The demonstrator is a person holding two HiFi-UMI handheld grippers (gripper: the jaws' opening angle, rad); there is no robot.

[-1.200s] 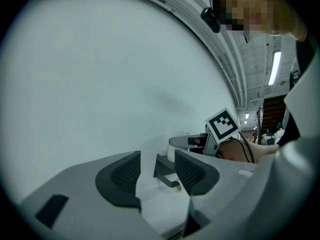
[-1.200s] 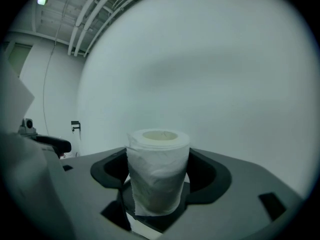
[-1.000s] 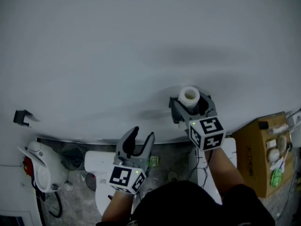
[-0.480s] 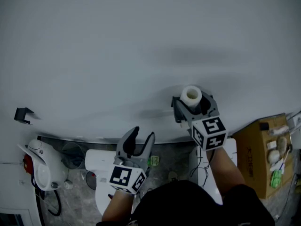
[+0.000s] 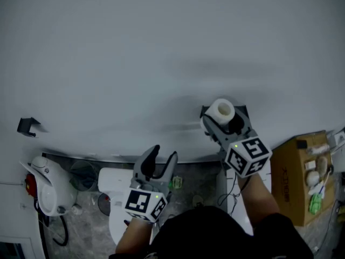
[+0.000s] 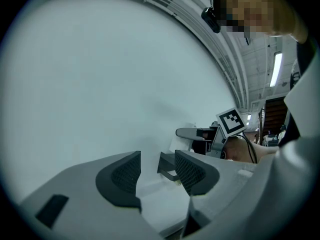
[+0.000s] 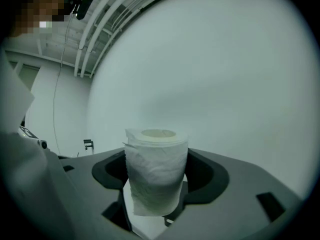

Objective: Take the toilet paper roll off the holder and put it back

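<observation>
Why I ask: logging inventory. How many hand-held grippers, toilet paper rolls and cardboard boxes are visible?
Grey hand-held grippers: 2 (left hand-held gripper, right hand-held gripper)
White toilet paper roll: 1
Brown cardboard box: 1
Total: 4

You're facing a plain white wall [image 5: 135, 47]; speckled grey floor [image 5: 86, 233] below, cardboard box [image 5: 291, 177] on your right.

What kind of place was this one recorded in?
Probably a bathroom-fixture test corner in a workshop or lab: plain white wall, toilet paper roll, cardboard box, strip light overhead.
</observation>
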